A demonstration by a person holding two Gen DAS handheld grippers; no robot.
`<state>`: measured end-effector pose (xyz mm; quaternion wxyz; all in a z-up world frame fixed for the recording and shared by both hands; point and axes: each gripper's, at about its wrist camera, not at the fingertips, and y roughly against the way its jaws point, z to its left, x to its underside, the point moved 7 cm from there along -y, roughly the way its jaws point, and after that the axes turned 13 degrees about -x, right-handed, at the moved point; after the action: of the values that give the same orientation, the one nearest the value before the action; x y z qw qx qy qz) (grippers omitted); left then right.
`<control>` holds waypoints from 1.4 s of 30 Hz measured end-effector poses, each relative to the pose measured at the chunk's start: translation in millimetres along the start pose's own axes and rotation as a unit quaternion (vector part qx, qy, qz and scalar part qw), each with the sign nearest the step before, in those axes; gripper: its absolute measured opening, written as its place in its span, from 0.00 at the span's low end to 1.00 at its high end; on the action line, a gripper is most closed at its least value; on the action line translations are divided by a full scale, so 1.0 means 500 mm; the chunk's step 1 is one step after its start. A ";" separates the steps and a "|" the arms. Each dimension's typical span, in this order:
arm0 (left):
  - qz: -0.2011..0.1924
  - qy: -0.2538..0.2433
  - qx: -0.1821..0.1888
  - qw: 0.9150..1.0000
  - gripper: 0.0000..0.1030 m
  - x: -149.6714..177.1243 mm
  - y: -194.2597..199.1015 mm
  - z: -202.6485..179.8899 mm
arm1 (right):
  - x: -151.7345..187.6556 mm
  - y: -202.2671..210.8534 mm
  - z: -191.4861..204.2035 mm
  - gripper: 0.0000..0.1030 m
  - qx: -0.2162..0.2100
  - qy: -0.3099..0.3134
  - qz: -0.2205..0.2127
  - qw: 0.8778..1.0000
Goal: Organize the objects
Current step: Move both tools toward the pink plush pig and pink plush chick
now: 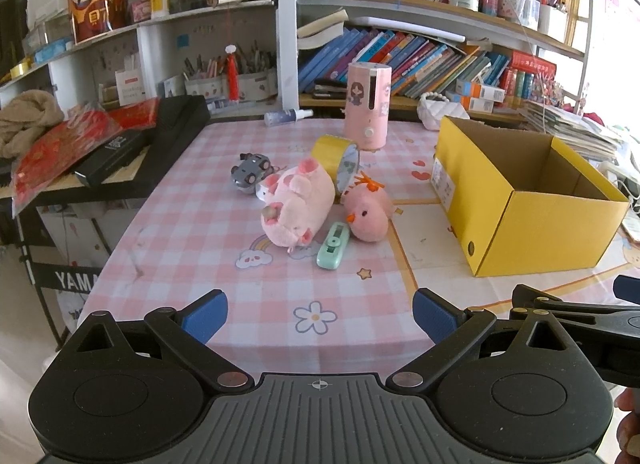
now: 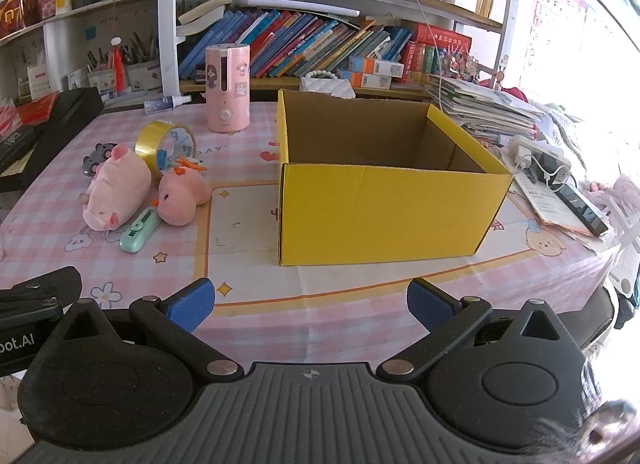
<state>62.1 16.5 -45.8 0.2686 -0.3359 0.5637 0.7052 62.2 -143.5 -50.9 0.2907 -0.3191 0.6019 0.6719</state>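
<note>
Both grippers, left gripper (image 1: 320, 314) & right gripper (image 2: 311, 306), have jaws wide apart, nothing held. Toys sit left of the yellow box (image 2: 384, 211) on the surface. Start w/ the pig plush (image 1: 298, 203): approach low, grip mid-body.

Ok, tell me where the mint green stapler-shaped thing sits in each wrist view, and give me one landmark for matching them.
Left wrist: the mint green item lies centre frame, between the pink pig plush and the pink chick plush.
Right wrist: the mint green item lies at left, in front of the same two plush toys.
Shared landmark: the yellow box, to its right in both.
</note>
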 end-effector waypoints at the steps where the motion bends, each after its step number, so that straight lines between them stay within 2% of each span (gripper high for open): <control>1: 0.000 0.000 0.001 1.000 0.97 -0.001 -0.002 0.001 | 0.000 -0.002 0.001 1.00 0.000 0.000 0.000 1.000; 10: -0.003 0.002 0.004 1.000 0.97 -0.004 -0.006 0.008 | 0.000 -0.009 0.010 1.00 -0.004 0.001 0.001 1.000; 19: 0.007 0.034 -0.003 0.999 0.97 -0.004 -0.019 0.056 | -0.006 -0.014 0.048 0.98 -0.044 0.015 -0.008 0.999; 34: 0.044 0.044 -0.013 0.998 0.96 0.013 -0.065 0.093 | -0.014 -0.059 0.111 0.69 -0.130 0.030 0.002 0.991; 42: 0.048 0.057 -0.019 0.997 0.96 -0.014 -0.109 0.104 | -0.049 -0.122 0.133 0.66 -0.155 0.036 0.012 0.987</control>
<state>99.0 79.2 -66.7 0.1960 -0.3530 0.5801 0.7074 119.4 -71.3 -65.3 0.2079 -0.3771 0.5047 0.7483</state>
